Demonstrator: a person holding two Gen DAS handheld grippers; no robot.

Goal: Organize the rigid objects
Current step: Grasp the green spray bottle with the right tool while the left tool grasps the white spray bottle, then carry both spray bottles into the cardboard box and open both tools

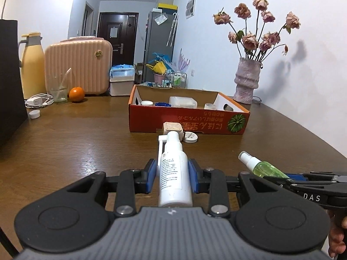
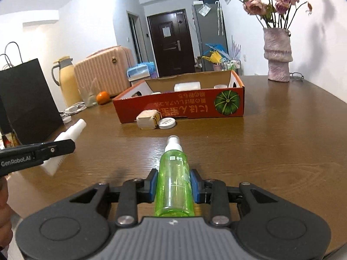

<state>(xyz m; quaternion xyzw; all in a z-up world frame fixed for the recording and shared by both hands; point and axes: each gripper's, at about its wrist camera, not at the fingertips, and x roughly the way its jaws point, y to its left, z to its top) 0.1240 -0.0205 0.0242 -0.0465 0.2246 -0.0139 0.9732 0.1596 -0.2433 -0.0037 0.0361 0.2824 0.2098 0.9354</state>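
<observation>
My left gripper [image 1: 172, 169] is shut on a white spray bottle [image 1: 174, 177], nozzle pointing forward, held above the wooden table [image 1: 86, 143]. To its right, my right gripper [image 1: 291, 177] carries a green spray bottle [image 1: 266, 169]. In the right wrist view that gripper [image 2: 174, 185] is shut on the green bottle [image 2: 173, 169], while the left gripper [image 2: 65, 147] and white bottle [image 2: 71, 132] show at the left. Ahead stands an open red cardboard box [image 1: 186, 121] [image 2: 184, 108] with several white containers inside. A small beige box [image 1: 172, 127] [image 2: 147, 119] and a round white case [image 1: 190, 137] [image 2: 166, 123] lie before it.
A vase of dried roses [image 1: 247, 82] stands right of the box by the wall. At the left are a black paper bag [image 2: 28, 99], a yellow thermos [image 1: 32, 65], a pink suitcase [image 1: 80, 65], a glass [image 1: 58, 91], an orange [image 1: 76, 94] and a white cap [image 1: 34, 114].
</observation>
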